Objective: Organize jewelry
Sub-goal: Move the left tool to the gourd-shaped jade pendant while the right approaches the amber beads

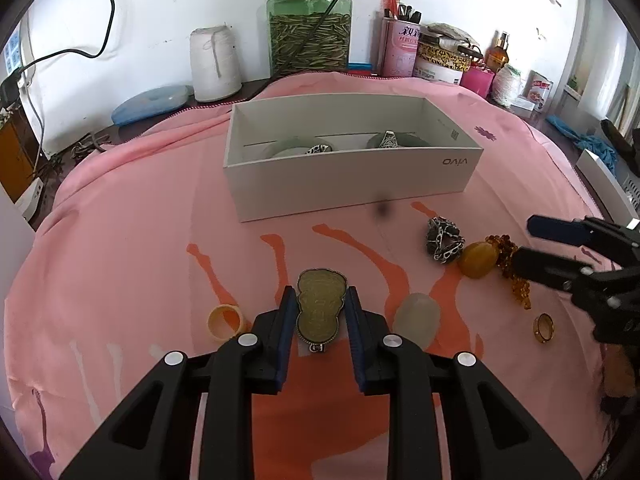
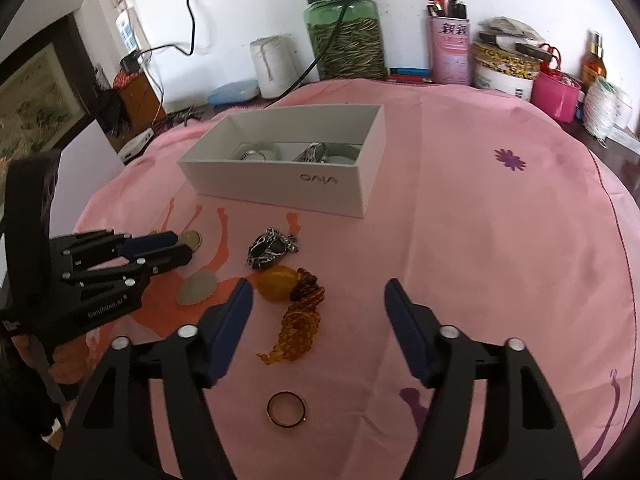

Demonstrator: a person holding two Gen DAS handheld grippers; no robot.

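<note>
our left gripper [image 1: 319, 312] clamps the bronze pendant [image 1: 318, 309]; right gripper [image 2: 319, 312] open over the amber bead necklace [image 2: 298, 322].

We see a carved olive-green pendant [image 1: 318, 309] lying flat on the pink cloth, a cream ring [image 1: 225, 322] to its left and a pale oval stone [image 1: 416, 319] to its right. Further right lie a silver-framed dark piece [image 2: 272, 251], an amber stone [image 2: 277, 283] touching amber beads [image 2: 298, 326], and a gold ring [image 2: 287, 409]. The open white box [image 1: 340, 176] holds bangles.
</note>
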